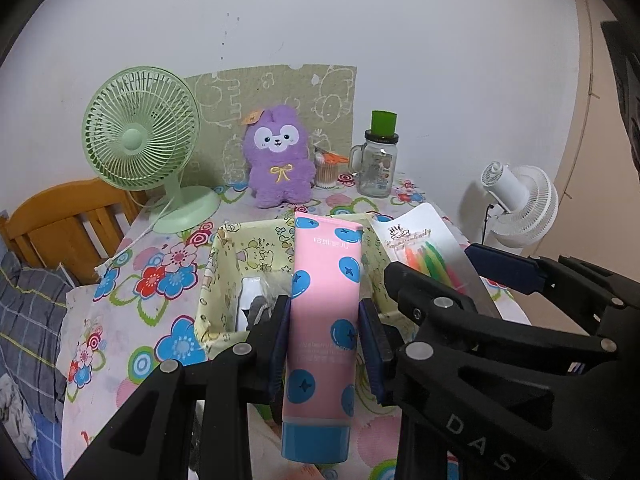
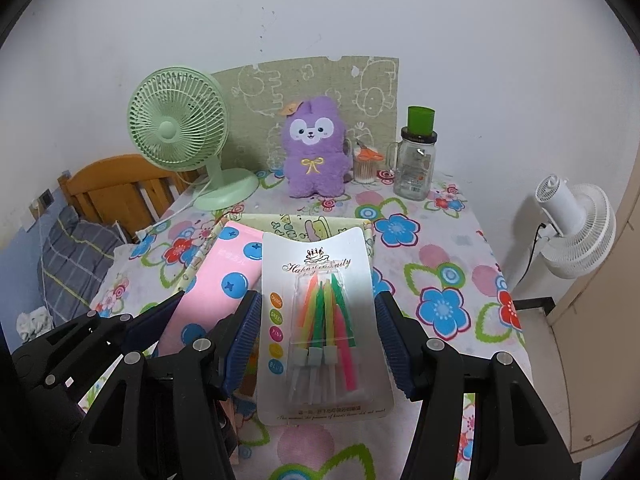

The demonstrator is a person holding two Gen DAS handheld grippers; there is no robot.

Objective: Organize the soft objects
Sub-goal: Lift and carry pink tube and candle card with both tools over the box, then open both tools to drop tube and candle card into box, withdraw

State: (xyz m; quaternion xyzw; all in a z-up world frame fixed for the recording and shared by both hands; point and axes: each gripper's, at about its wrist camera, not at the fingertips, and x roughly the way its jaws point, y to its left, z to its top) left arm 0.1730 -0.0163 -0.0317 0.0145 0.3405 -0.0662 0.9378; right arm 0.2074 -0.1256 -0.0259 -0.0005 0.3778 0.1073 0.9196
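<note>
My left gripper (image 1: 325,340) is shut on a pink tube (image 1: 326,304) with blue berry spots, held upright with its blue cap down. Behind and below the tube stands a yellow fabric box (image 1: 224,276) holding a white and a dark grey item (image 1: 254,304). In the right wrist view my right gripper (image 2: 320,340) is shut on the side edges of a carded candle pack (image 2: 324,312), held over the box's front rim (image 2: 304,222). The pink tube (image 2: 228,276) shows just left of it. A purple plush (image 1: 280,160) (image 2: 314,148) sits upright at the table's back.
A green desk fan (image 1: 140,132) stands back left. A cotton swab tub (image 1: 330,172) and a glass mug jar with a green cup on its lid (image 1: 378,168) stand back right. A white fan (image 2: 576,232) is off the table's right edge, a wooden bed frame (image 1: 60,224) to the left.
</note>
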